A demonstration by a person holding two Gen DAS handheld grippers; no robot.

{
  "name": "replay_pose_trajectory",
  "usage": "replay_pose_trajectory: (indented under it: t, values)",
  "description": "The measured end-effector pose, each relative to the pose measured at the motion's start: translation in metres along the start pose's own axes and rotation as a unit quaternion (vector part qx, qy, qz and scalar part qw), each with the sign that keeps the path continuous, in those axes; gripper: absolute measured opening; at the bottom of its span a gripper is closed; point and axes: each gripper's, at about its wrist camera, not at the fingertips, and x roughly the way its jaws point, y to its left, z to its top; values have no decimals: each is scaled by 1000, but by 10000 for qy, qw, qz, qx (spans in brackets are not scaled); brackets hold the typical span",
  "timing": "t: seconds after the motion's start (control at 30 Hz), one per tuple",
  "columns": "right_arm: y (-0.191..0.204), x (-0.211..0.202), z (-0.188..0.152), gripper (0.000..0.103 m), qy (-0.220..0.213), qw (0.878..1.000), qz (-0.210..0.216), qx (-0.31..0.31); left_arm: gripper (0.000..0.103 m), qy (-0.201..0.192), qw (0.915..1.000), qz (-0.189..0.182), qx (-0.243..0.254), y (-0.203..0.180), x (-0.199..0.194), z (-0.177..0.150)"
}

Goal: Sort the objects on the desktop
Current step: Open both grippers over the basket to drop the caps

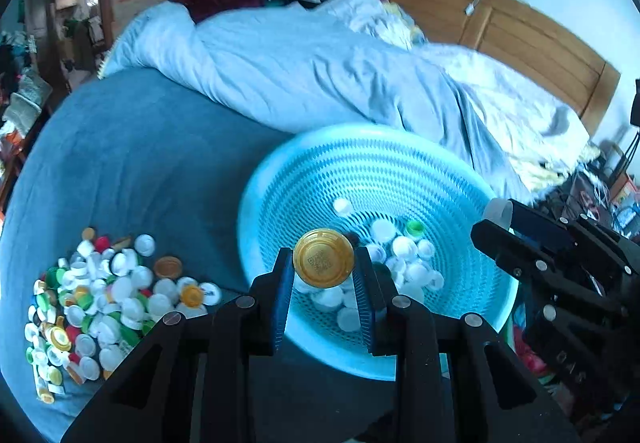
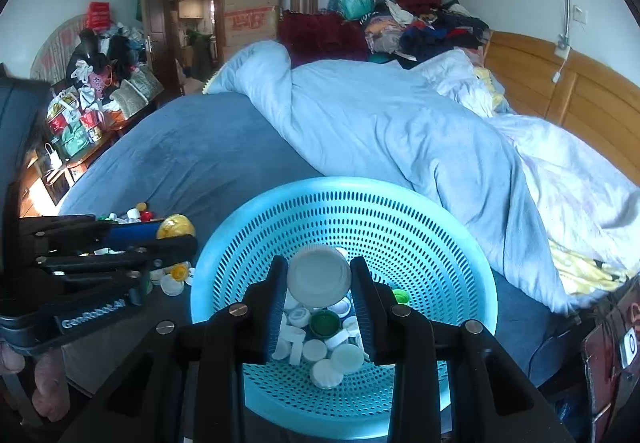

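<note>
My left gripper (image 1: 323, 267) is shut on a gold bottle cap (image 1: 323, 263) and holds it above the near rim of a light blue perforated basket (image 1: 304, 159). The basket holds several caps, mostly white (image 1: 404, 267). My right gripper (image 2: 319, 281) is shut on a white cap (image 2: 319, 275) above the same basket (image 2: 460, 263), over its pile of caps (image 2: 332, 355). The right gripper (image 1: 500, 217) shows at the right of the left wrist view. The left gripper (image 2: 176, 233) with the gold cap (image 2: 176, 227) shows at the left of the right wrist view.
A heap of loose caps (image 1: 92, 303), white, green, red and gold, lies on the dark blue bedspread (image 1: 140, 163) left of the basket. A pale blue duvet (image 1: 320, 63) lies behind. A wooden headboard (image 1: 520, 35) stands at the right.
</note>
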Motion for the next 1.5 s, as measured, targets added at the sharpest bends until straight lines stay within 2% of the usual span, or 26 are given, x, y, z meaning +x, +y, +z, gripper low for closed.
replay_pose_trajectory:
  t: [0.2,0.33,0.6,0.83,1.2,1.5]
  values:
    - [-11,10,-5,35,153,9998,6,140,25,557,9984,-131,52,-17,26,11]
    - [-20,27,-8,35,433,9989,-7,192,25,866,9961,-88,117,-28,43,15]
    - [-35,50,-11,35,836,9958,18,360,25,946,9952,14,235,-37,52,19]
    - [-38,65,-17,35,1084,9931,121,434,25,1347,9905,31,261,-37,77,18]
    - [-43,76,-25,35,1215,9915,102,462,25,1537,9876,43,310,-39,95,9]
    - [-44,77,-24,35,1160,9922,33,449,25,1469,9886,50,340,-40,95,10]
